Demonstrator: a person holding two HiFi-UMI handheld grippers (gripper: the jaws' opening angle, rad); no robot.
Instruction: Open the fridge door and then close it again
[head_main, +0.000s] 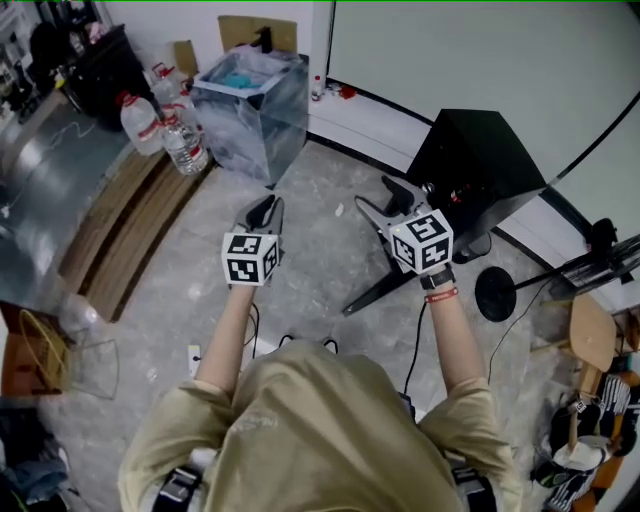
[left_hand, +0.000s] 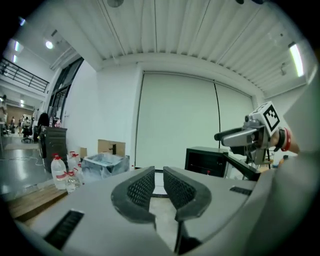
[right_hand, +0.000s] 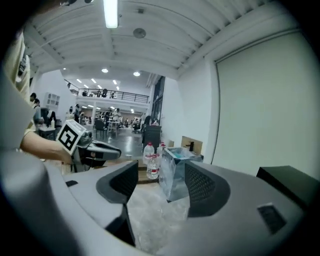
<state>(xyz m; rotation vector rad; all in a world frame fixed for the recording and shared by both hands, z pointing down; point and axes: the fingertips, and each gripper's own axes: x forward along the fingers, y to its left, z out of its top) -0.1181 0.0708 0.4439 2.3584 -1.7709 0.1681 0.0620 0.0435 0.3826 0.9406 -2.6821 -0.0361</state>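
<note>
Pre-approach step, I'd say: left tongs (head_main: 262, 212) barely apart, right tongs (head_main: 388, 200) wide, both empty & held off the floor; fridge, prob. the black box (head_main: 480, 160) just ahead-right, untouched, so next = reach its door edge.

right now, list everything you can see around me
cabinet: one, black, on the floor by the wall, ahead right
bin: one, clear plastic liner, on the floor, ahead left
water bottles: at least three, clear with red caps, left of the bin
cardboard: brown, behind the bin
wooden boards: brown, on the floor at left
round stand base: one, black, right of the cabinet
stool: one, wooden, far right
left gripper: grey, jaws a narrow gap apart, empty
right gripper: grey, jaws wide apart, empty
</note>
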